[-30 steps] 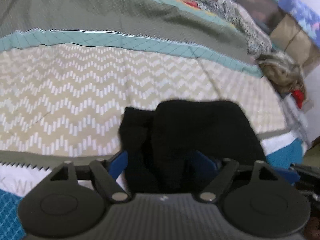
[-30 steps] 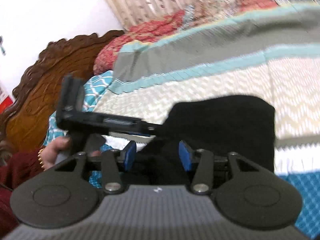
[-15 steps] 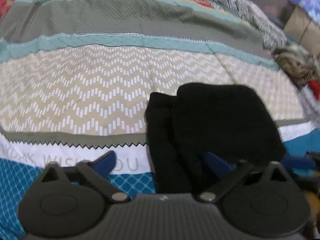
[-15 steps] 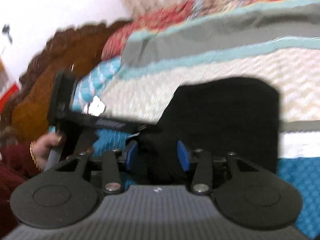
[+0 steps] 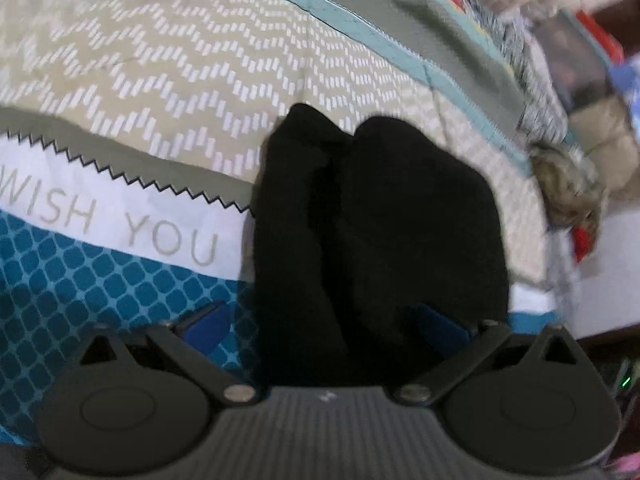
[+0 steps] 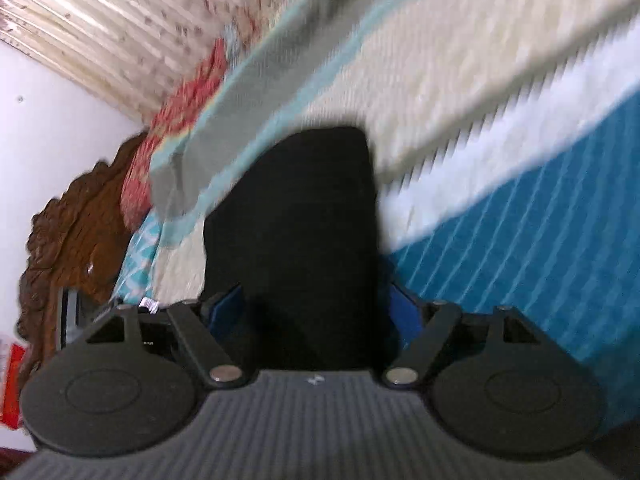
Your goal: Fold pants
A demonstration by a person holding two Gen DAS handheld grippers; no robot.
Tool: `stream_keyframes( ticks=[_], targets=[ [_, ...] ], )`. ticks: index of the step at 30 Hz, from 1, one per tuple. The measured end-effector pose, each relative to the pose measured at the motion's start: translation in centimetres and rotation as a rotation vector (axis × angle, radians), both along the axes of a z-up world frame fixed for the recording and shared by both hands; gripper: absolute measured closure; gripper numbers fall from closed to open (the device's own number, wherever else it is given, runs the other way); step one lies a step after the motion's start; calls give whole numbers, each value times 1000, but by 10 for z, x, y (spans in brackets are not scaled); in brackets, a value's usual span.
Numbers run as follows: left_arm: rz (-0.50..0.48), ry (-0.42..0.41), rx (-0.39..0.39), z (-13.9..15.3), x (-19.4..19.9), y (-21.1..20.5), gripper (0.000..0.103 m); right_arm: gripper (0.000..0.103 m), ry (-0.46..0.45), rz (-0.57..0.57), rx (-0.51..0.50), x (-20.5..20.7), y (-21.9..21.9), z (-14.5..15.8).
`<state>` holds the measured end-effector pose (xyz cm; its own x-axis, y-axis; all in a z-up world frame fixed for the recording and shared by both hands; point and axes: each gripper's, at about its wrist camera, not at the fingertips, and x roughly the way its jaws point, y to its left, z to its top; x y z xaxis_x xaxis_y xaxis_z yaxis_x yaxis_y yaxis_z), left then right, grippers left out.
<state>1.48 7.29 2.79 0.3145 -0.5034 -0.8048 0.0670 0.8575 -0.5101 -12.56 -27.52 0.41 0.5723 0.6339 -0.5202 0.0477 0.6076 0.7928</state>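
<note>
Left wrist view: pants (image 5: pixel 380 240) lie folded on bed (image 5: pixel 160 80); left hand-held gripper (image 5: pixel 320 324) jaws wide apart, right hand-held gripper (image 6: pixel 316 312) just opening, both straddling cloth w/o clamping, prob. releasing the fold.

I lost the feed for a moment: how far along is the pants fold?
Nearly done. The black pants lie in a compact folded bundle on the bedspread. Both hand-held grippers, left and right, have just been opening around it, pads off the cloth. Left: withdraw, perhaps tidy the uneven far edge.

One pair of black pants (image 5: pixel 376 240), two claws, one patterned bedspread (image 5: pixel 160 80), one carved headboard (image 6: pixel 76 220).
</note>
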Motion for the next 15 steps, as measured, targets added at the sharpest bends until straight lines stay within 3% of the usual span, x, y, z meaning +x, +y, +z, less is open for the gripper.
stream_keyframes(
  ticks=[3,5,15],
  targets=[
    [-19,-68,132,1,-11,-21,0,16,-24,-5,-31,-10,11,1],
    [-11,-92,177,3,-14,-28,0,16,-17,0,-30,-10,9,3],
    [1,-126,198,6,-22,-26,0,16,-49,-27,-28,-16,13,1]
  ],
)
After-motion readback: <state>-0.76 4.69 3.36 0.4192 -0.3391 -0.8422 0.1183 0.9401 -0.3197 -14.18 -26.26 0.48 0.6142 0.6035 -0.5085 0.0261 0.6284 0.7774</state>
